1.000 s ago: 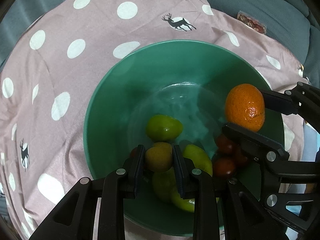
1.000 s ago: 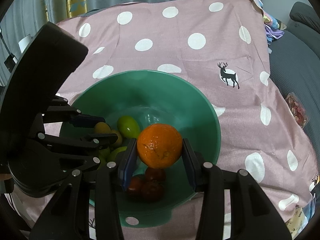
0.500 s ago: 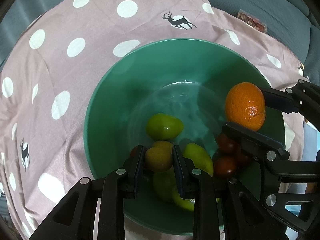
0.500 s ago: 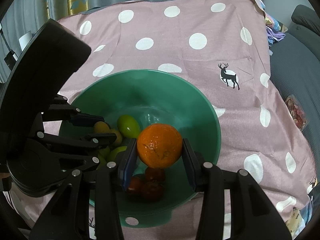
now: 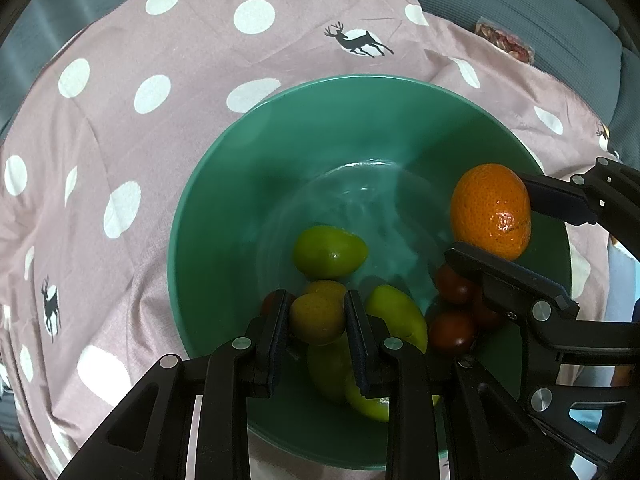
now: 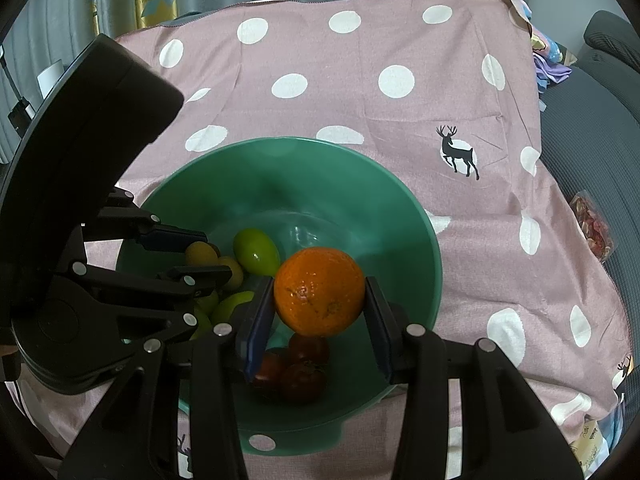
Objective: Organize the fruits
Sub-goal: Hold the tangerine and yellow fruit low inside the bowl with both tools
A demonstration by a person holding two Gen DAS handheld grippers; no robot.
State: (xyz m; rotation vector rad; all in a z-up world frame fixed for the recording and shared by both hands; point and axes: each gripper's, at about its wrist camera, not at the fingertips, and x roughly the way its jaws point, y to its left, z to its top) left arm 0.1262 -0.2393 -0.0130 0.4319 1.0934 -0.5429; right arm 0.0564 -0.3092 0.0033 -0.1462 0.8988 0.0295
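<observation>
My left gripper (image 5: 317,320) has its jaws clenched on a small yellow-brown fruit (image 5: 318,319) at the green bowl's (image 5: 248,168) six o'clock; my right gripper (image 6: 319,296) grasps the orange (image 6: 319,291) over the bowl's three o'clock side. Green fruits (image 5: 329,250) and dark red ones (image 5: 452,334) lie inside.

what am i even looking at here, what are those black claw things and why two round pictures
Each black claw is a hand-held gripper that a person squeezes; there is no robot. A fisheye camera on each one looks along its fingers, hence two round pictures of one scene. A green bowl sits on a pink dotted cloth, holding green fruits and dark red ones. The left gripper is clamped on a small yellow-brown fruit; the right gripper is clamped on an orange.
</observation>
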